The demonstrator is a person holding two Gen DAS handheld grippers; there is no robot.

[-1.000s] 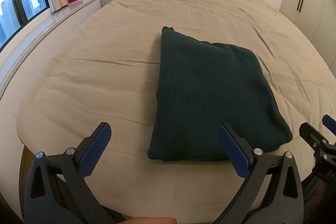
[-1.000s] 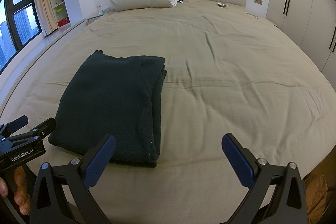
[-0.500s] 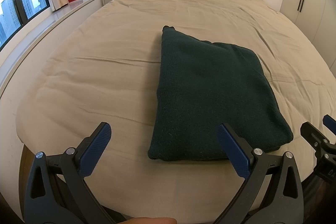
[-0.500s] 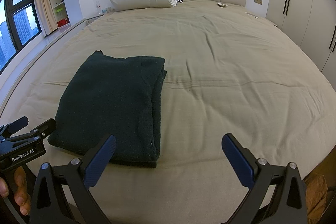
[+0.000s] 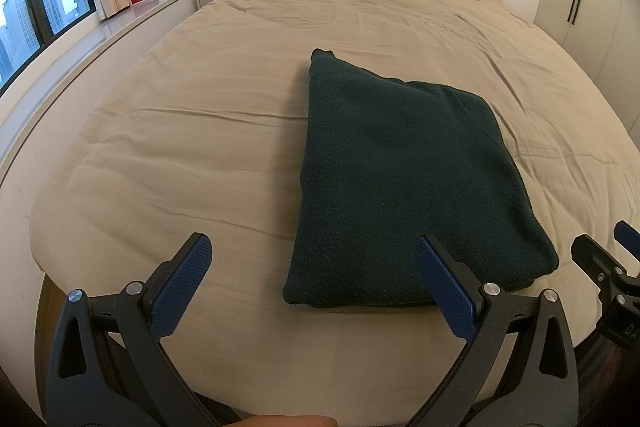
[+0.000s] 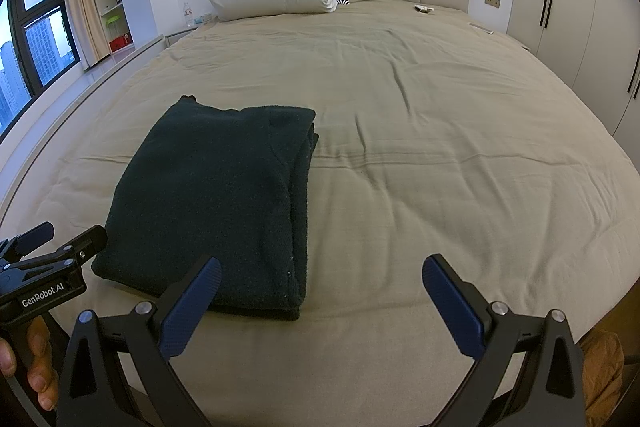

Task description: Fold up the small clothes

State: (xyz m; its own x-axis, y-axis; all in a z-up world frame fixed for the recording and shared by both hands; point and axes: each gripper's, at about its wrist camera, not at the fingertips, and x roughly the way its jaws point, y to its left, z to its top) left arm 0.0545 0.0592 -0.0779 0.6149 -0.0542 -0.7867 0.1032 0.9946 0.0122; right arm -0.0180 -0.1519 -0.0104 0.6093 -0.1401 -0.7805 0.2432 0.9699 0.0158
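I see the folded sweater [image 5: 404, 187] lying flat on the bed [image 5: 192, 115], near its front edge. My left tongs [image 5: 312, 283] and right tongs [image 6: 320, 299] both gape wide, empty, just short of it.
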